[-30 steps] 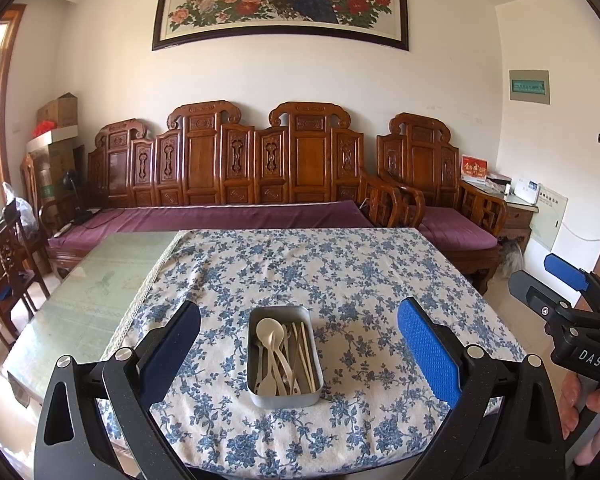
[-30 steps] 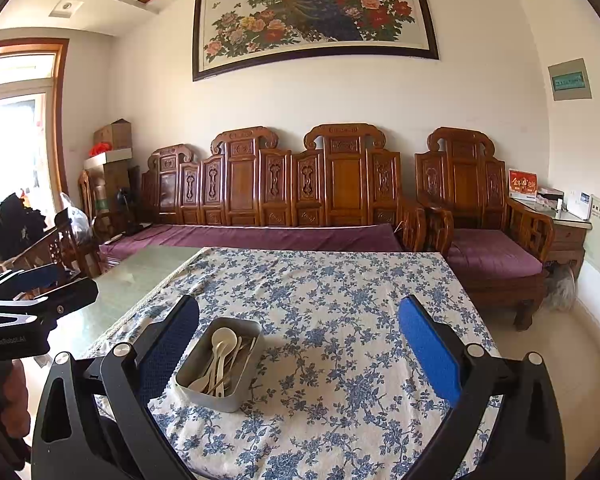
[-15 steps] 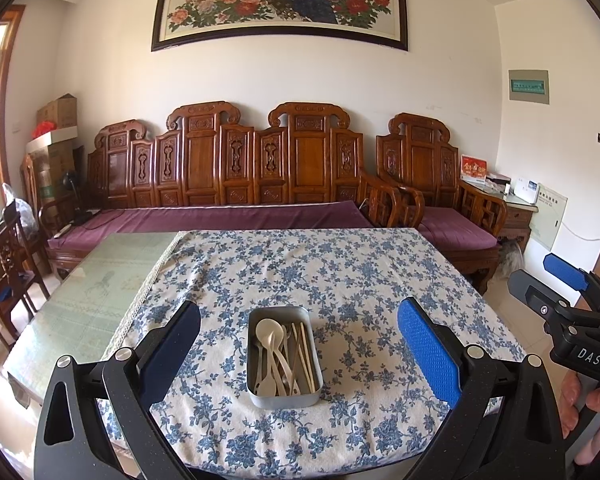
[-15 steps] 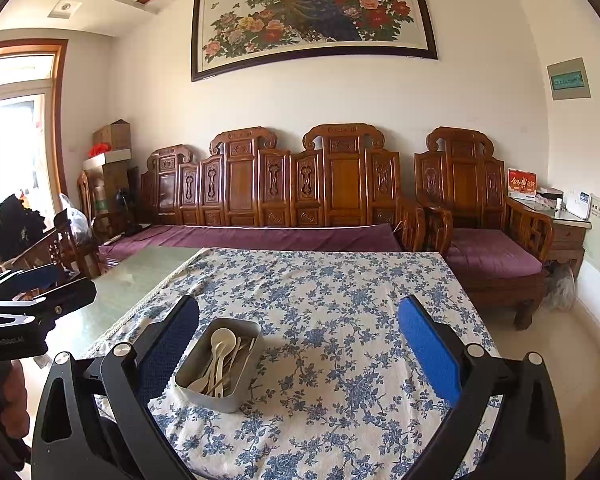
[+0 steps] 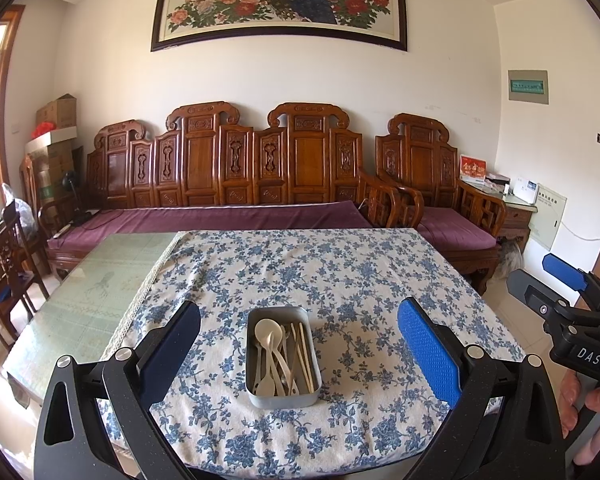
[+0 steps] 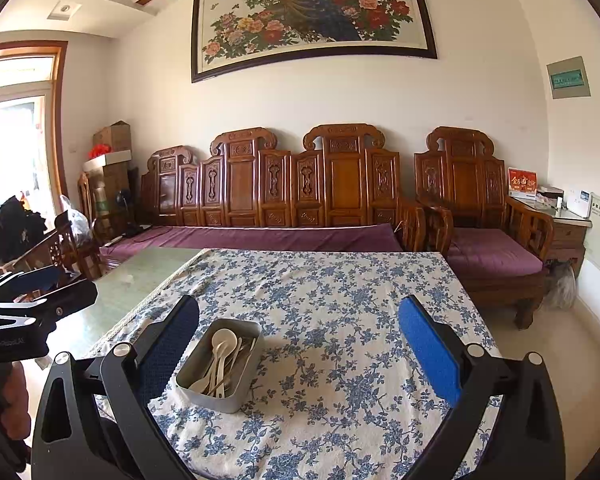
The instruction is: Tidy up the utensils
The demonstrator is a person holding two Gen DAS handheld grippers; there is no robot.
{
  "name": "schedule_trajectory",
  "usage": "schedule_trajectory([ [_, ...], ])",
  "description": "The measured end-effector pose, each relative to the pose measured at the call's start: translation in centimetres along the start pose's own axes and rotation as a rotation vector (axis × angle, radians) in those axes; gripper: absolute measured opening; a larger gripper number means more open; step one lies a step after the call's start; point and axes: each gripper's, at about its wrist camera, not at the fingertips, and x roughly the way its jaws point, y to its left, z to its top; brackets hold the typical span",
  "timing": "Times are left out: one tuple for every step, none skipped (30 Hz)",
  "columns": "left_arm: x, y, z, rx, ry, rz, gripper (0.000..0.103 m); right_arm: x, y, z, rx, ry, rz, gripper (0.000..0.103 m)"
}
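Risk of tipping light tin [image 5: 283, 360] if wide-open left gripper [image 5: 300, 344] snags probably tangled spoons [image 5: 269, 350]; right gripper [image 6: 300, 344] equally wide, empty.

Both tools [image 5: 299, 350] [image 6: 299, 354] agape, empty.

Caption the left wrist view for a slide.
Open left gripper hovers before a metal tin of spoons and chopsticks on a floral tablecloth.

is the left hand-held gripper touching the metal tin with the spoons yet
Apart. In the left wrist view the left hand-held gripper hangs open with bare floral tablecloth showing between each finger and the metal tin; neither pad meets its walls.
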Motion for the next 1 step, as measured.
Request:
schedule_trajectory([
  [-0.01,-0.02,-0.07,0.001,0.0,-0.001,0.095,-0.01,0.04,-0.04,0.0,0.0,0.0,0.1],
])
